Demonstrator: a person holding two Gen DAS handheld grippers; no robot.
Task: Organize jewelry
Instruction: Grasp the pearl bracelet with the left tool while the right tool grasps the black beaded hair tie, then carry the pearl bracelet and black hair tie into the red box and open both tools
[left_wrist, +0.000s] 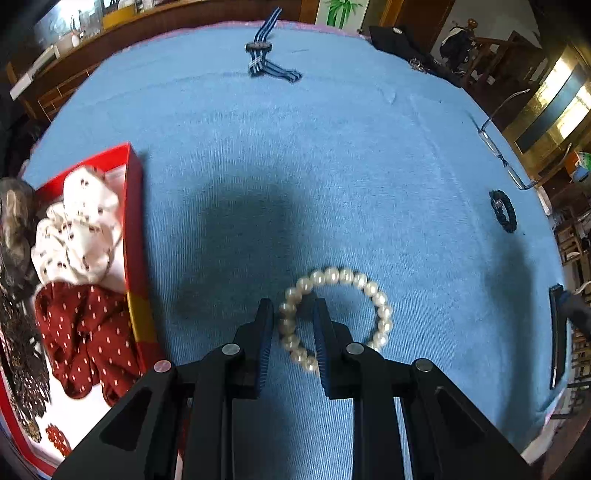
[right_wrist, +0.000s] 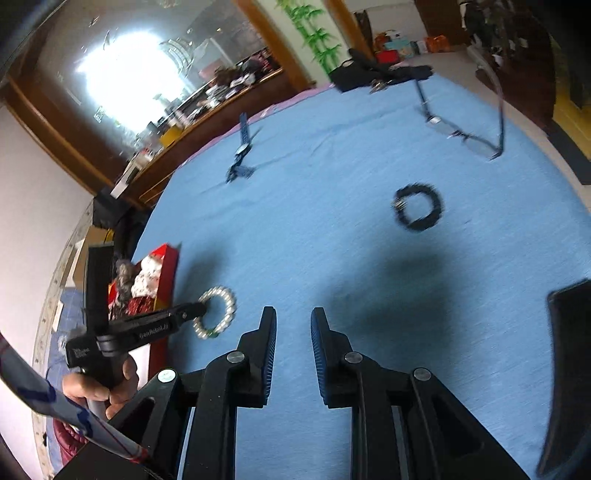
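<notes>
Down in the lower middle of the left wrist view lies the pearl bracelet, flat on the blue cloth that covers the counter. The left tongs straddle the left side of its ring: one finger stands outside the beads, the other inside the loop, with a narrow gap between them. Whether the pads press on the beads cannot be told from either view. In the right wrist view the same bracelet sits at lower left, with the left tongs reaching its near rim and a hand gripping the handle below.

Just left of the bracelet, at the left edge of the left wrist view, stands a red box holding a white patterned scrunchie, a dark red dotted scrunchie and dark ornaments along its far-left side.

The right tongs hover over bare cloth at lower centre of the right wrist view, slightly spread, with nothing between the fingers.

Farther out, a black braided bracelet lies right of centre, a pair of glasses at upper right, a blue striped watch strap at upper middle and a black pouch near the top edge. A dark flat object fills the right edge.
</notes>
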